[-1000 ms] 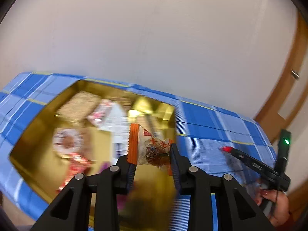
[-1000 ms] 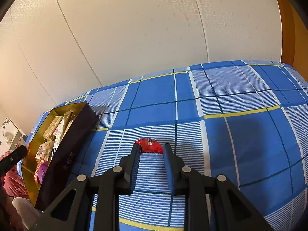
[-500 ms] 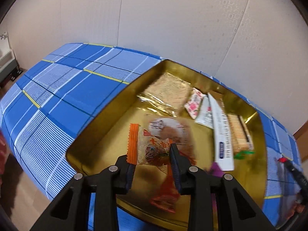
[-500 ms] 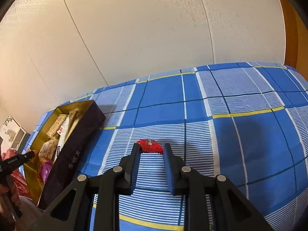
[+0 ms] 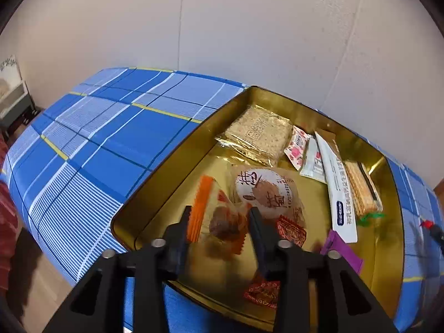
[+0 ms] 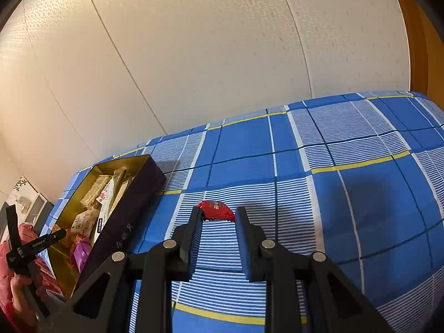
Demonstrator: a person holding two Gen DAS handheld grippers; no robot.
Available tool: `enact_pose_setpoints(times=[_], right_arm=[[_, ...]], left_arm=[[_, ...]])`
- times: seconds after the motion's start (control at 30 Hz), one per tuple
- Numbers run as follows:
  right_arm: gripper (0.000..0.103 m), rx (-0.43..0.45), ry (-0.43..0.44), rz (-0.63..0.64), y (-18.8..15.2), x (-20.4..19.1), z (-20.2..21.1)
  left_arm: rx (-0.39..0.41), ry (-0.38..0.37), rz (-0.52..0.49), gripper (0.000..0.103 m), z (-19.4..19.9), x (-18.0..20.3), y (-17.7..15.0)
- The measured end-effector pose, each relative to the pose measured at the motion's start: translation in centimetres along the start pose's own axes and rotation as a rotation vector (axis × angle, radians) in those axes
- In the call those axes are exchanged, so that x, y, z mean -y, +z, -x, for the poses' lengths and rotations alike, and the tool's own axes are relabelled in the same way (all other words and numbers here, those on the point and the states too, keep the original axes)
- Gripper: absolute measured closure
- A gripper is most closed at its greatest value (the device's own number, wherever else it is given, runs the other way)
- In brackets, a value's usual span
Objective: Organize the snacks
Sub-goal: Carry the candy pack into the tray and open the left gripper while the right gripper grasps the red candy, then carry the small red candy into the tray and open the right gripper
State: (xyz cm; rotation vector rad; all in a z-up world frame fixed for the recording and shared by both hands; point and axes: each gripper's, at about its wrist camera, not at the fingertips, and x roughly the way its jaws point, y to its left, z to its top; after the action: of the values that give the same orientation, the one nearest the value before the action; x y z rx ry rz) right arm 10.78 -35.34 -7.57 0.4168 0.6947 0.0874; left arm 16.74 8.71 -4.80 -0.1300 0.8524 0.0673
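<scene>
I am working over a table under a blue plaid cloth (image 6: 347,194), and most of its far stretch in the right wrist view is bare, which I take to mean the sorting is nearly done. The gold-lined box (image 5: 177,152) sits on the cloth by the wall and already holds most of the snacks: a square cracker pack (image 5: 260,133), a long white sachet (image 5: 340,186), a wafer bar (image 5: 360,191), a round pastry (image 5: 266,191) and some small red and purple wrappers. My left gripper (image 5: 219,224) hangs just above the box floor with its jaws opening; the orange-edged snack packet (image 5: 219,216) lies between them, looking loose rather than pinched, so I judge that drop is finishing. My right gripper (image 6: 217,217) is clamped on a small red candy (image 6: 217,209), held at its tips above the cloth and well apart from the box. That candy looks like the last piece left to carry over.
</scene>
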Motion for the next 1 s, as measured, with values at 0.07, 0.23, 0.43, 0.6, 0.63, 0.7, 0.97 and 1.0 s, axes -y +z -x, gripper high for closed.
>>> enact_pose_setpoints(times=[0.07, 0.23, 0.43, 0.6, 0.63, 0.7, 0.97, 1.0], right_arm=[[0.079, 0.001, 0.003, 0.008, 0.0, -0.3, 0.1], [0.079, 0.008, 0.019, 0.015, -0.3, -1.1, 0.4], [0.079, 0.031, 0.068, 0.037, -0.6, -3.2, 1.6], [0.079, 0.041, 0.116, 0.064, -0.6, -5.6, 2.4], [0.079, 0.04, 0.126, 0.072, -0.6, -6.1, 2.5], [0.079, 0.037, 0.14, 0.081, -0.7, -6.9, 2.7], [0.079, -0.012, 0.175, 0.149, -1.2, -11.2, 2.1], [0.079, -0.022, 0.181, 0.163, -1.3, -12.0, 1.8]], left_arm=[[0.028, 0.024, -0.011, 0.008, 0.4, 0.2, 0.0], [0.069, 0.023, 0.044, 0.009, 1.1, -0.9, 0.1], [0.121, 0.016, 0.067, 0.009, 2.3, -1.4, 0.0], [0.135, 0.028, 0.033, 0.009, 2.7, -0.8, -0.2], [0.136, 0.024, 0.025, 0.009, 2.8, -0.7, -0.2], [0.13, 0.017, 0.02, 0.009, 2.7, -0.7, -0.2], [0.158, 0.019, 0.002, 0.008, 3.5, -0.5, -0.3], [0.158, 0.019, 0.001, 0.008, 3.5, -0.6, -0.4]])
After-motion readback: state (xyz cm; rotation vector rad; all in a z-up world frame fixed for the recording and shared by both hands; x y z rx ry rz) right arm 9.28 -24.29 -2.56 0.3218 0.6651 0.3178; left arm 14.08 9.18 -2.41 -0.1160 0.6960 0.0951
